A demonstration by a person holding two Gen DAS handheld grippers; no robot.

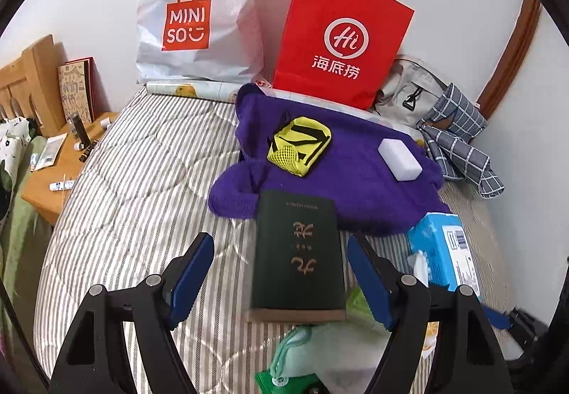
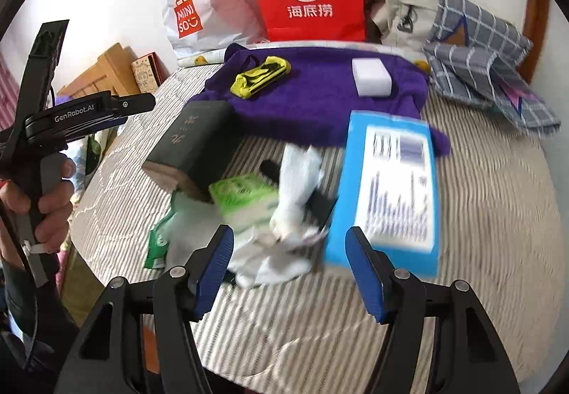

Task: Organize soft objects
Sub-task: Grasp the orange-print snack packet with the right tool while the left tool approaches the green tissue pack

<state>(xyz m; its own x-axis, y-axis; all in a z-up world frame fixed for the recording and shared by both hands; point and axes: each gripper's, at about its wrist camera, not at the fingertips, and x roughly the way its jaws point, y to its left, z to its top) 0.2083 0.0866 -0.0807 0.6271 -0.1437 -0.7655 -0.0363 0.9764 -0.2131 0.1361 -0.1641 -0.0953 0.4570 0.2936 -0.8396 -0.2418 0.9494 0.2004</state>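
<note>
The left gripper hangs over the striped bed with jaws wide and nothing between them; the right gripper also stands open and empty. Just beyond lie crumpled white tissues, a green tissue pack, a dark green book and a blue wipes pack; farther back – a purple cloth bearing a yellow mesh pouch and a white sponge; against the wall – a red paper bag and a white plastic bag.

Left gripper points down at a slant, blue-padded jaws apart with nothing pressed between them. Right gripper tilts down likewise, jaws apart and empty. A hand clasps the left gripper's handle, fingers wrapped round it.
</note>
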